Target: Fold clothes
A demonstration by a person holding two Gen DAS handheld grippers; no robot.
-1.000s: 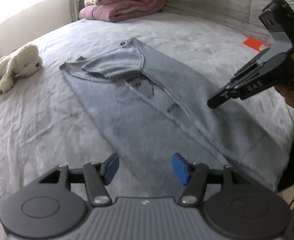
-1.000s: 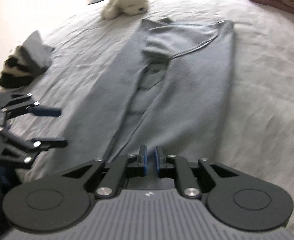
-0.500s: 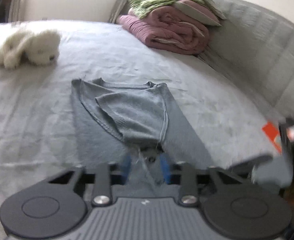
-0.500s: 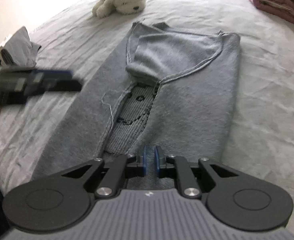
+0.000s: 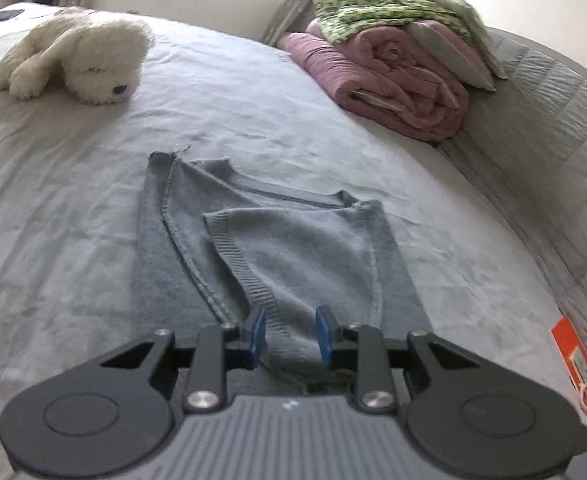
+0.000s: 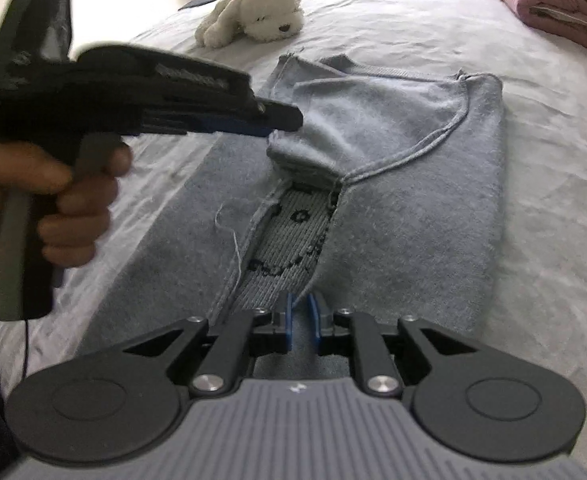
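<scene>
Sweater: your grey sweater (image 6: 421, 208) lies flat mid-bed (image 5: 253, 104), sides folded in.
Left gripper (image 5: 289, 336): jaws narrowed around the folded sleeve's cuff (image 5: 293, 332), seemingly gripping it.
Right gripper (image 6: 300, 318): jaws nearly closed at the hem, apparently pinning it.

Left wrist view: mounted behind the left tool (image 5: 290, 335), looking forward and downward along its fingers, close over the grey sweater (image 5: 285, 248) on the bed (image 5: 73, 208). Faces the padded headboard (image 5: 553, 128), with folded bedding (image 5: 389, 76) at upper right and a plush dog (image 5: 77, 60) at upper left.

Right wrist view: mounted behind the right tool (image 6: 299, 322), tilted steeply down, close above the sweater's (image 6: 413, 208) near edge. The left tool (image 6: 281, 122) and the hand (image 6: 53, 200) crowd its left side.

Shared: the sweater, the plush dog (image 6: 257, 12), the bedding (image 6: 553, 4), the bed sheet (image 6: 553, 200).
</scene>
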